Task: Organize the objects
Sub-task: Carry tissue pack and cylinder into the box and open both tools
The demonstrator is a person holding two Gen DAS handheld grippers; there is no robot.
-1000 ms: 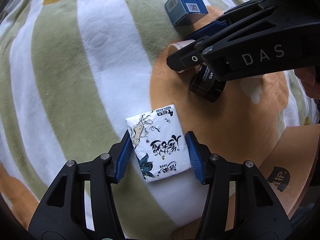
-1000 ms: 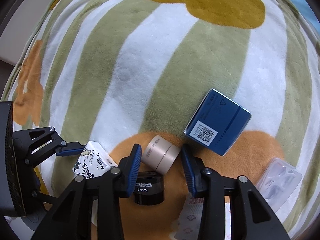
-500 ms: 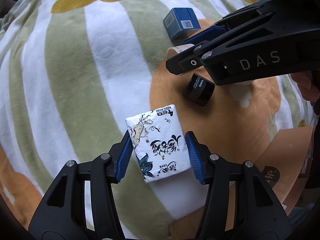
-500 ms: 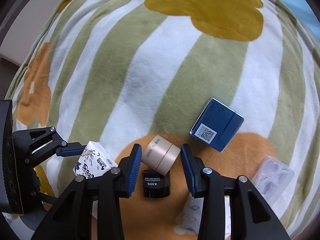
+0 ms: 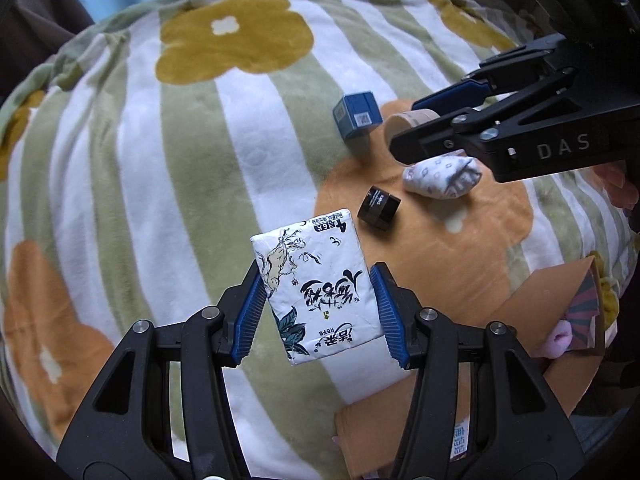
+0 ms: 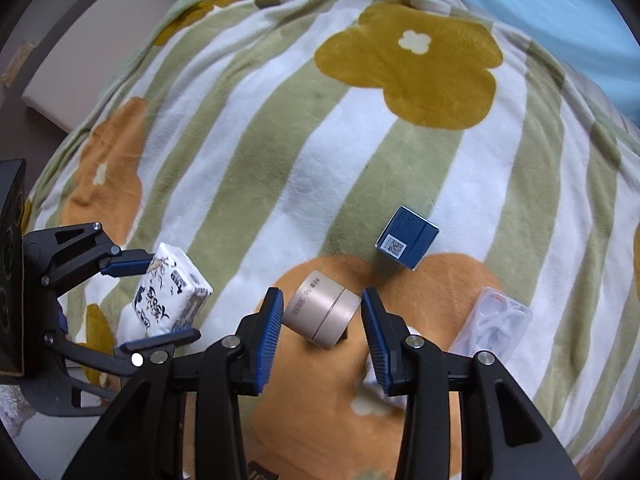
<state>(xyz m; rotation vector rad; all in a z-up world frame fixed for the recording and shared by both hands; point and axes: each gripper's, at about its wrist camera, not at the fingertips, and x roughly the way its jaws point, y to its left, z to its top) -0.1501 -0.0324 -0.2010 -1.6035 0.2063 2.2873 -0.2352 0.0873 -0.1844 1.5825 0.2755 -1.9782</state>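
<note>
My left gripper (image 5: 316,312) is shut on a white tissue pack (image 5: 316,288) printed with black characters and holds it above the striped blanket. The pack also shows in the right wrist view (image 6: 172,292). My right gripper (image 6: 322,320) is shut on a gold cylindrical jar (image 6: 322,314) and holds it lifted above the orange flower patch. The jar shows between the right fingers in the left wrist view (image 5: 412,120). A black jar (image 5: 379,213), a blue box (image 5: 357,115) and a white rolled cloth bundle (image 5: 442,174) lie on the blanket.
A green and white striped flower blanket (image 6: 320,160) covers the surface. A clear plastic case (image 6: 494,322) lies right of my right gripper. A cardboard box (image 5: 560,304) with open flaps sits at the lower right in the left wrist view.
Both grippers have risen well above the blanket, each carrying its object. The black jar, blue box and cloth bundle now look smaller and farther below.
</note>
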